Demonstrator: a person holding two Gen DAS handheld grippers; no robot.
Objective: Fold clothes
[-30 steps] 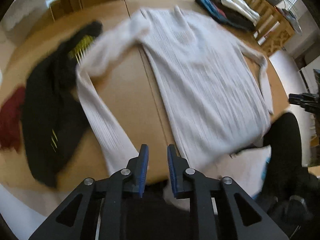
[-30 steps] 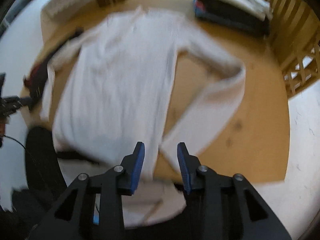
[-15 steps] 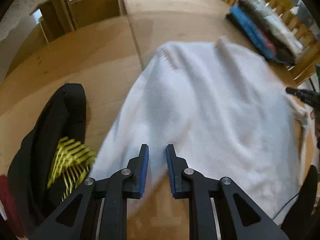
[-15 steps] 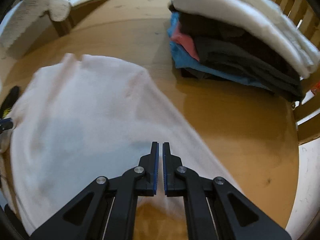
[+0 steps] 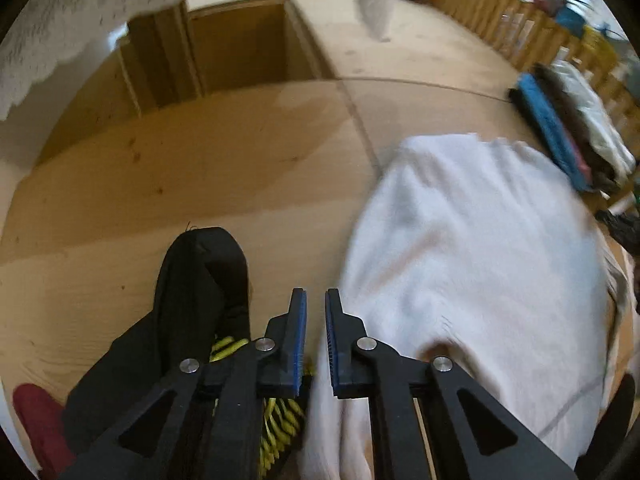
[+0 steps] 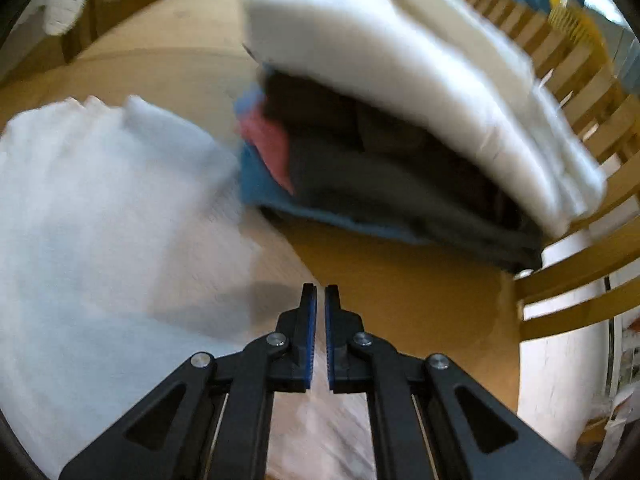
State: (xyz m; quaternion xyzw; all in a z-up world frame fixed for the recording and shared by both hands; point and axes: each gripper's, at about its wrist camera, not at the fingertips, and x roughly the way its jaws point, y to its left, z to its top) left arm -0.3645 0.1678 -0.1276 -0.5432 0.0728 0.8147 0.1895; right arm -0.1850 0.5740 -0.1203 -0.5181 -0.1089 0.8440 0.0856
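The white sweater [image 5: 472, 272] lies on the wooden table [image 5: 200, 184], bunched and raised into a mound rather than flat, its far edge pointing toward the stack of folded clothes [image 6: 400, 128] at the far right. The left gripper [image 5: 316, 336] sits at the sweater's near left edge with its jaws nearly closed, a narrow gap between the blue pads; white cloth hangs directly below them, but whether it is pinched cannot be told. The right gripper [image 6: 320, 332] has its jaws almost together with pale fabric showing in the slit and beneath them, so it appears to be holding the sweater's right edge. A black garment with yellow print [image 5: 192, 312] lies just left of the left gripper, with a dark red item [image 5: 36, 412] at the near left. Both views are blurred by motion. Judgement: a fold appears to be under way, near edge carried toward far. To do it well, keep both edges level and taut, lay the cloth down short of the folded stack, and keep clear of the black garment.
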